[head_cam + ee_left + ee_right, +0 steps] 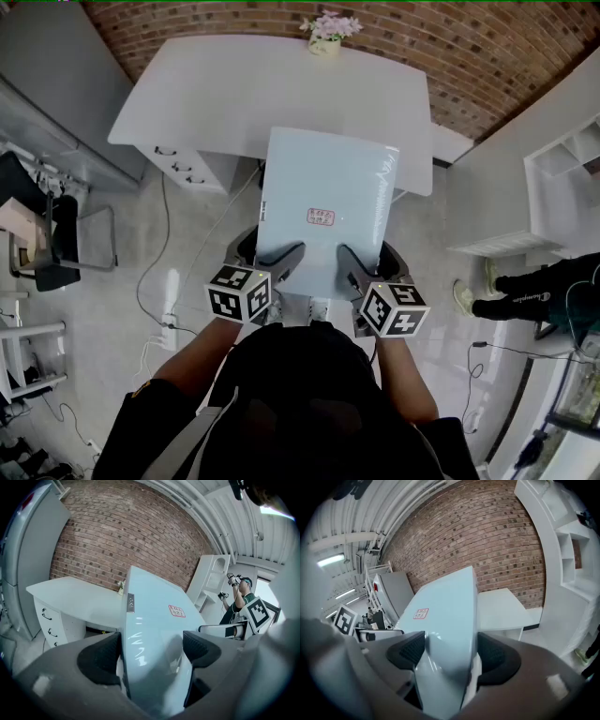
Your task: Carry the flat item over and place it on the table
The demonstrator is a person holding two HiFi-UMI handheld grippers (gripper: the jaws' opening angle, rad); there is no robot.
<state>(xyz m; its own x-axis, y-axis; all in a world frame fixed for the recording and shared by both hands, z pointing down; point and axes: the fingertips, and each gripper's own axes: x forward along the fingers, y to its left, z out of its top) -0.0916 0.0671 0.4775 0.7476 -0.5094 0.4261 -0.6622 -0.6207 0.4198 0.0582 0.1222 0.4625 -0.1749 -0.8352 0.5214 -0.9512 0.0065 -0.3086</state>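
Observation:
A flat pale-blue panel [323, 202] with a small red label is held level in front of me, above the floor. Its far edge reaches over the near edge of the white table [234, 84]. My left gripper [272, 267] is shut on the panel's near edge at the left, and my right gripper [361, 272] is shut on the same edge at the right. In the left gripper view the panel [150, 616] runs out between the black pads [101, 658]. In the right gripper view the panel [445, 616] is likewise clamped between both pads [499, 656].
A vase of flowers [325, 33] stands at the table's far edge by the brick wall. White drawers [183, 164] sit under the table's left end. A white shelf unit [562, 178] and a person in dark green [534, 300] are at the right. A chair [47, 244] and floor cables [164, 281] are at the left.

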